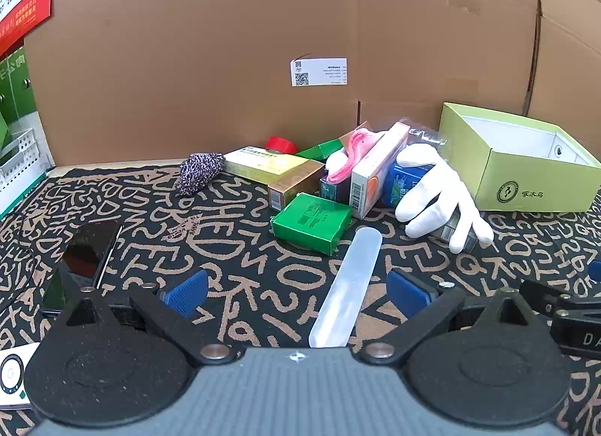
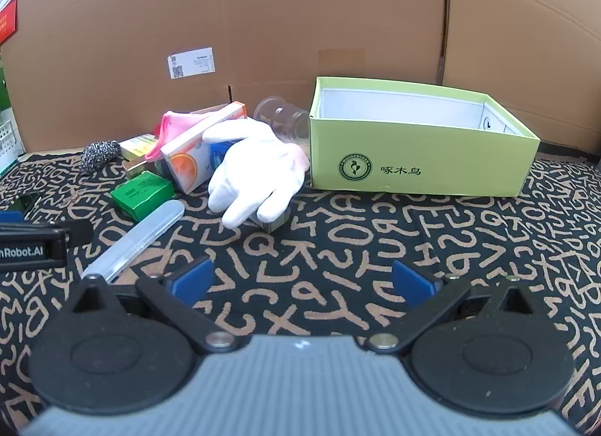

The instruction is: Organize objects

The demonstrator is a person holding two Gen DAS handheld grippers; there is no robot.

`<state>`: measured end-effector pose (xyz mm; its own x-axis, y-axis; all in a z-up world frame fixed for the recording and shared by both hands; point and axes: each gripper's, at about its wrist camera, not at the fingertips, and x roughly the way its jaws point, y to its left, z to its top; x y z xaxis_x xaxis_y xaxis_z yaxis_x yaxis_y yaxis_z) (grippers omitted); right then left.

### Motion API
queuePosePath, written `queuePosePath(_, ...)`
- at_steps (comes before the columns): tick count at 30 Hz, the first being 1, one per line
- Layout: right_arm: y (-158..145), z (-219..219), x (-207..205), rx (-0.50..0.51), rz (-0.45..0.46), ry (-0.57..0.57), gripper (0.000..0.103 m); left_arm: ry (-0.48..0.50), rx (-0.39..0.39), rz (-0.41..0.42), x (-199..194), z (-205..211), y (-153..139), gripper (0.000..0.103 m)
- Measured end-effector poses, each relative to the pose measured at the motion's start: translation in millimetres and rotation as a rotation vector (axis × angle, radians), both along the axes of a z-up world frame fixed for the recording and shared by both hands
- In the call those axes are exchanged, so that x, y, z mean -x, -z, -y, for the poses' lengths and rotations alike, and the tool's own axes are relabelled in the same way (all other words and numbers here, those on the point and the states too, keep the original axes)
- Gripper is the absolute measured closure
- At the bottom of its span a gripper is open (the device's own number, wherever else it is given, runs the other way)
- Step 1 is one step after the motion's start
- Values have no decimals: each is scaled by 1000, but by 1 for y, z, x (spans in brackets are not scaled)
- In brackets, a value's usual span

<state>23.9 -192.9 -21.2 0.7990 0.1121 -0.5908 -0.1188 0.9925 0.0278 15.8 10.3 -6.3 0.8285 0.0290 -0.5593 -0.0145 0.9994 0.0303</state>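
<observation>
Both views sit low on a claw, looking forward and somewhat downward along its two blue-padded fingers across the patterned tabletop (image 1: pixel 233 248) toward a cardboard wall (image 1: pixel 206 60). The left wrist view stands further left, with the lime-green box (image 1: pixel 526 173) at its right edge and the right claw's body intruding there. The right wrist view faces that box (image 2: pixel 420 158) more squarely. Both share the pile of small boxes, the white glove (image 2: pixel 255 177) and the clear plastic case (image 1: pixel 345 285).

Right gripper (image 2: pixel 302 282) jaws wide, nothing between, above the lettered mat (image 2: pixel 338 248). Green box (image 2: pixel 420 169) open at right. White glove (image 2: pixel 255 177) draped over clutter beside it; clear tube (image 2: pixel 135 240) lies left.
</observation>
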Motion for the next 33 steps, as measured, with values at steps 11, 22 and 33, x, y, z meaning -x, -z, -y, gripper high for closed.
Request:
queuePosePath(11, 4, -4, -4, 1, -14, -4, 0, -1, 5, -12, -5, -2, 2, 0)
queuePosePath(22, 7, -6, -9, -4, -28, -8, 0, -3, 10, -19, -8, -6, 4, 0)
queuePosePath(33, 10, -6, -14, -6, -36, -4, 0, -1, 13, -31, -12, -5, 6, 0)
